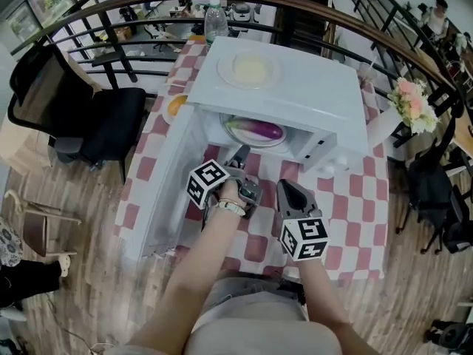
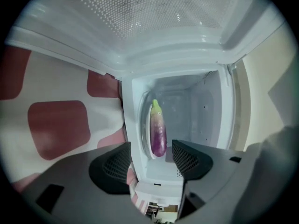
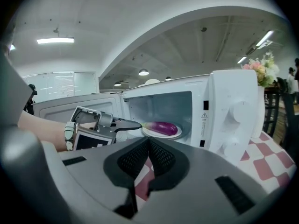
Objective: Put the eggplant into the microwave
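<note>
Inside microwave (image 1: 318,95), eggplant (image 1: 259,130) on plate (image 3: 159,135), left claw (image 2: 151,148) spread empty, right claw (image 3: 148,141) closed empty

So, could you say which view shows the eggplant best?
The left gripper view: the eggplant shows whole and closest, stem to tip. The right gripper view shows it smaller, side-on; the head view, small, from above.
</note>
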The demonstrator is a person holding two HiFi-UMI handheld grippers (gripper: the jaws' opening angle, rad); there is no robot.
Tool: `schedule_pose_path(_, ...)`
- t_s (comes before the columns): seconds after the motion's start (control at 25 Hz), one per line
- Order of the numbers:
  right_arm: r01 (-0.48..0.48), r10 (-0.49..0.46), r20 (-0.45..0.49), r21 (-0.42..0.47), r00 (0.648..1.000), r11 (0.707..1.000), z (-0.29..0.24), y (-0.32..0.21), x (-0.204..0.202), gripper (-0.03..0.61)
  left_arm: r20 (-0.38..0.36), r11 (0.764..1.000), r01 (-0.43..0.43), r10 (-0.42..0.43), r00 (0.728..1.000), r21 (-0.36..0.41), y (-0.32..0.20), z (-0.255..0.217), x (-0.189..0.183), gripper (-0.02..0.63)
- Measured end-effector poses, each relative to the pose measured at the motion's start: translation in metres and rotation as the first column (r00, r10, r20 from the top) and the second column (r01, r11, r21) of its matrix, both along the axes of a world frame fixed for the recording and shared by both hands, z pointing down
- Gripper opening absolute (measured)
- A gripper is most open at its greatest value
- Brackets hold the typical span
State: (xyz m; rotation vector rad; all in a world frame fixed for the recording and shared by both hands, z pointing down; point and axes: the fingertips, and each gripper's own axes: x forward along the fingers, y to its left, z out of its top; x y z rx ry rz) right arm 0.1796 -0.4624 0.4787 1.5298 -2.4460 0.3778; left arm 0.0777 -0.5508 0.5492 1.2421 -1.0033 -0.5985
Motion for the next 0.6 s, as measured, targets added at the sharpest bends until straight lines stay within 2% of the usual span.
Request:
schedule_pose_path(0.2,0.011,-0.011,0.007,0.014,1.0,1.0,-0.007,0.003,0.0,0.025,-0.004,0.995,-0.056,0.057,0.998,0.087,0.017,-0.027,0.005,0.272)
schedule_pose_path(0.36,0.02,-0.021,0.02,0.037,1.0,0.999,-0.016,0.004,0.001,0.025,0.061,0.973,-0.085,0.073,0.995,0.216,0.026,-0.057,0.006,0.239)
schedule_pose_path(0.44,0.024,-0.025,0.022,0.051,0.999,0.998,-0.021,0.006,0.002,0.025,0.094,0.957,-0.091,0.067,0.993,0.277,0.031,-0.069,0.005,0.208)
schedule_pose_path(0.6,0.022,-0.025,0.041,0.068,0.999,0.997,-0.029,0.007,0.006,0.025,0.102,0.94,-0.07,0.038,0.994,0.334,0.039,-0.081,0.003,0.09)
